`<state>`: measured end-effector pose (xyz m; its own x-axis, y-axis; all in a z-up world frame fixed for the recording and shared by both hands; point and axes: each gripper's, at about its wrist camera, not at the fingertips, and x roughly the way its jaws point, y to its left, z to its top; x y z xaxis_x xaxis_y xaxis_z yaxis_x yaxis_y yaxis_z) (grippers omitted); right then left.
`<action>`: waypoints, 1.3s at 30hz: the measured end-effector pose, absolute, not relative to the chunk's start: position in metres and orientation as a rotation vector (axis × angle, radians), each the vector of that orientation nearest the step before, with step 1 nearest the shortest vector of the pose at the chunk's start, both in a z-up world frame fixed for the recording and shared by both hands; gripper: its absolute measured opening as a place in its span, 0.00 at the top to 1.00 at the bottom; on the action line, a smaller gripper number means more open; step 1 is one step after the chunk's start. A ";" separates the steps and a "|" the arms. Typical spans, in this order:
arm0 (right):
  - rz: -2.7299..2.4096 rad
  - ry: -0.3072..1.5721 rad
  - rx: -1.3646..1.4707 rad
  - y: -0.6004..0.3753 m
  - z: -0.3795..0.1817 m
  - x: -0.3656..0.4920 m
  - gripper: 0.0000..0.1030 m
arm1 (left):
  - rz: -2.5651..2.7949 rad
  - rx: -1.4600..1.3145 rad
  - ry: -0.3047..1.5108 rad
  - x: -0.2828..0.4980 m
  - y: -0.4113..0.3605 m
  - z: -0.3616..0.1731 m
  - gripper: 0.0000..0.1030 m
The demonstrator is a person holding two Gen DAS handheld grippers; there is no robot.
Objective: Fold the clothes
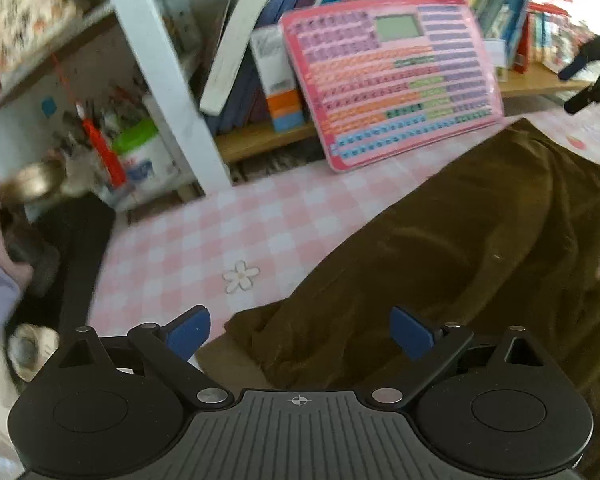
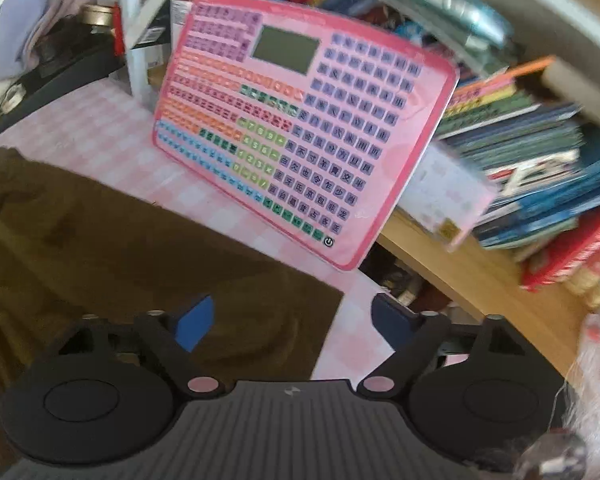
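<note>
A dark brown garment (image 1: 460, 248) lies spread on the pink checked tablecloth (image 1: 188, 240). My left gripper (image 1: 300, 334) hovers open over its near left corner, with nothing between the blue pads (image 1: 190, 334). In the right wrist view the same brown garment (image 2: 120, 248) fills the left half, its right edge running toward the gripper. My right gripper (image 2: 292, 324) is open above that right corner, holding nothing. The right gripper (image 1: 588, 76) also shows at the far right edge of the left wrist view, above the table.
A pink learning tablet (image 2: 300, 132) leans against a wooden shelf (image 2: 480, 280) packed with books (image 2: 540, 168) at the back of the table. A white shelf post (image 1: 160, 76) stands at left. Folded pale clothes (image 2: 32, 28) lie beyond the table's left edge.
</note>
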<state>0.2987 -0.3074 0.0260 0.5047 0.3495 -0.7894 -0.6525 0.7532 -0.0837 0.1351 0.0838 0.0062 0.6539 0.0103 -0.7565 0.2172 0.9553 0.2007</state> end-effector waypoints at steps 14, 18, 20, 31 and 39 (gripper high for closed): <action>0.626 0.965 -0.400 -0.310 -0.038 0.375 0.51 | -0.149 0.267 0.926 0.176 0.104 -0.009 0.32; 0.661 0.983 -0.388 -0.310 -0.043 0.378 0.54 | -0.224 0.303 0.940 0.185 0.094 -0.016 0.32; 0.679 0.995 -0.380 -0.311 -0.046 0.380 0.57 | -0.267 0.323 0.963 0.191 0.089 -0.023 0.32; 0.649 0.954 -0.325 -0.318 -0.028 0.362 0.91 | -0.365 0.247 1.051 0.207 0.088 -0.035 0.97; 0.473 0.644 -0.290 -0.343 0.063 0.274 0.91 | -0.366 0.215 0.760 0.151 0.088 0.028 0.98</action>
<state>0.2740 -0.3435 0.0629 0.6992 0.3301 -0.6342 -0.5063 0.8549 -0.1132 0.1508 0.0878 0.0277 0.6660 -0.2451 -0.7045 0.3982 0.9155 0.0580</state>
